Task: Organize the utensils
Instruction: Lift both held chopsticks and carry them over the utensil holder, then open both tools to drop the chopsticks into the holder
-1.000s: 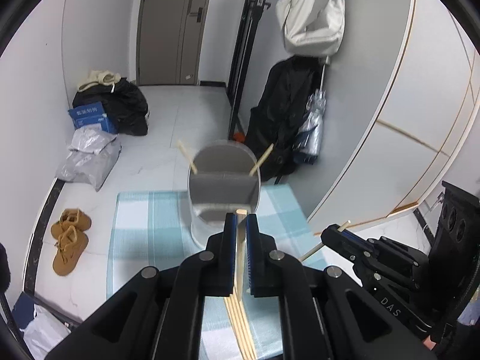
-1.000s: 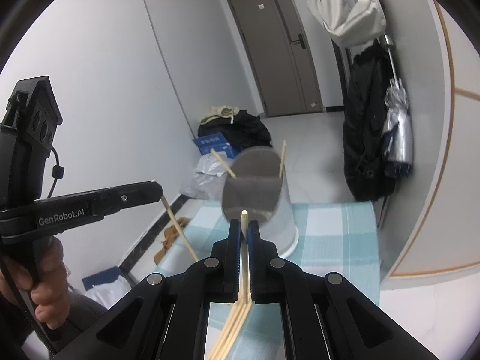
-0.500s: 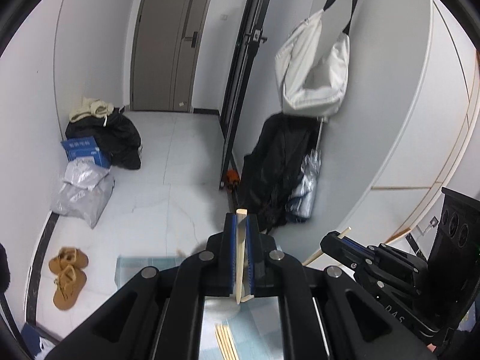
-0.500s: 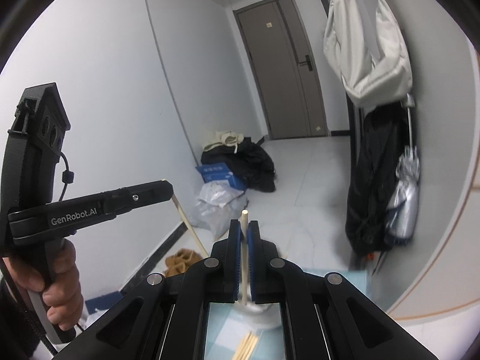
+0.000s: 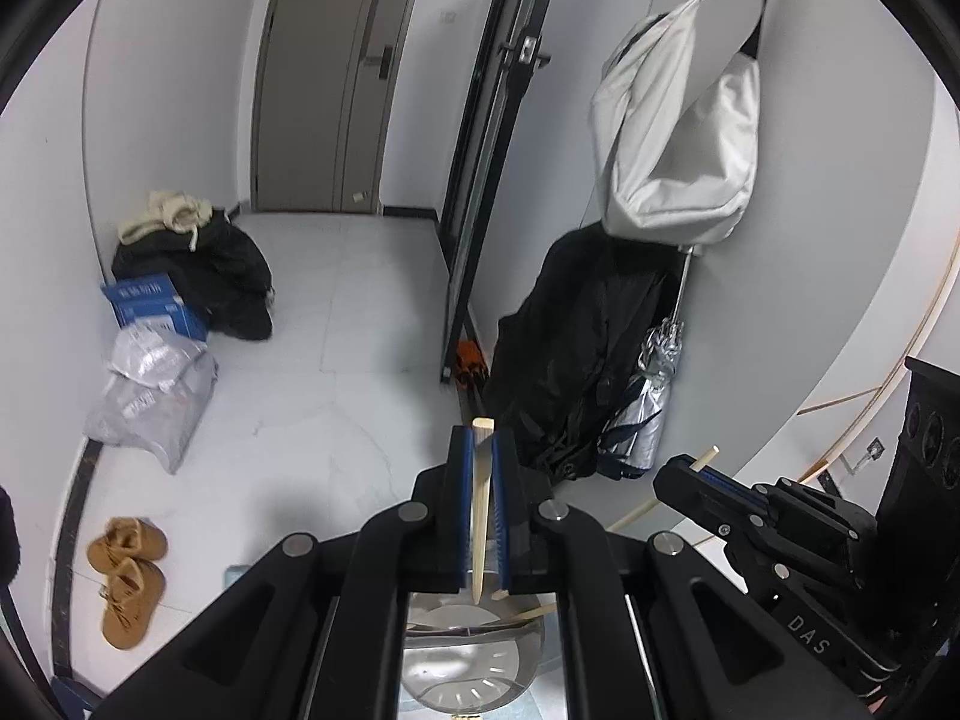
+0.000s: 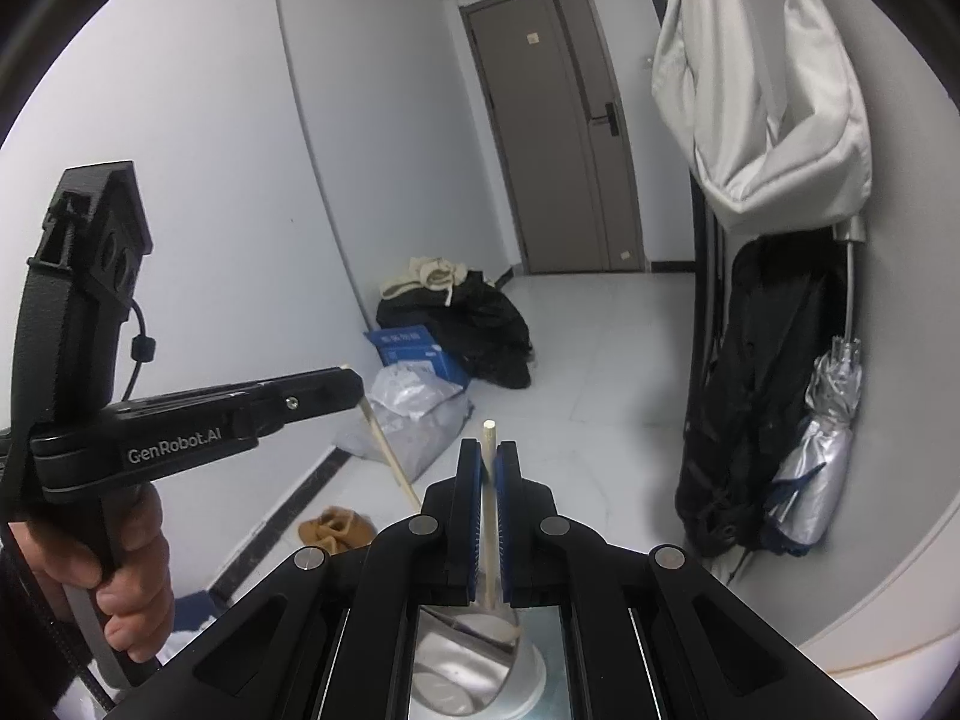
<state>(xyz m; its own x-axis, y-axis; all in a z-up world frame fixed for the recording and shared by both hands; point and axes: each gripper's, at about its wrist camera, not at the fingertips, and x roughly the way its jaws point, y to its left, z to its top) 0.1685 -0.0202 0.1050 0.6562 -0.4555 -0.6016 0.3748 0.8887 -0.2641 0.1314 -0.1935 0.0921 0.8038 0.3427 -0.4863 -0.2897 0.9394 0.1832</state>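
Observation:
My left gripper (image 5: 480, 441) is shut on a wooden chopstick (image 5: 478, 540) that points steeply down, above the grey utensil holder (image 5: 462, 666). Another chopstick (image 5: 534, 615) leans inside the holder. My right gripper (image 6: 491, 449) is shut on a second chopstick (image 6: 489, 516), also held over the holder (image 6: 474, 666). The right wrist view shows the left gripper (image 6: 351, 387) at the left, held by a hand (image 6: 120, 570), its chopstick (image 6: 389, 456) slanting down. The right gripper (image 5: 675, 474) appears at the right of the left wrist view.
The holder stands on a blue checked cloth (image 5: 235, 573). Beyond the table lie brown shoes (image 5: 126, 576), grey parcels (image 5: 150, 396) and a blue box (image 5: 150, 300) on the floor. A black coat (image 5: 576, 348), a folded umbrella (image 5: 642, 414) and a white bag (image 5: 678, 138) hang by the right wall.
Both grippers have risen and moved forward with their chopsticks. The holder, earlier ahead of the fingertips, now sits under them. The loose chopsticks on the cloth have left the view.

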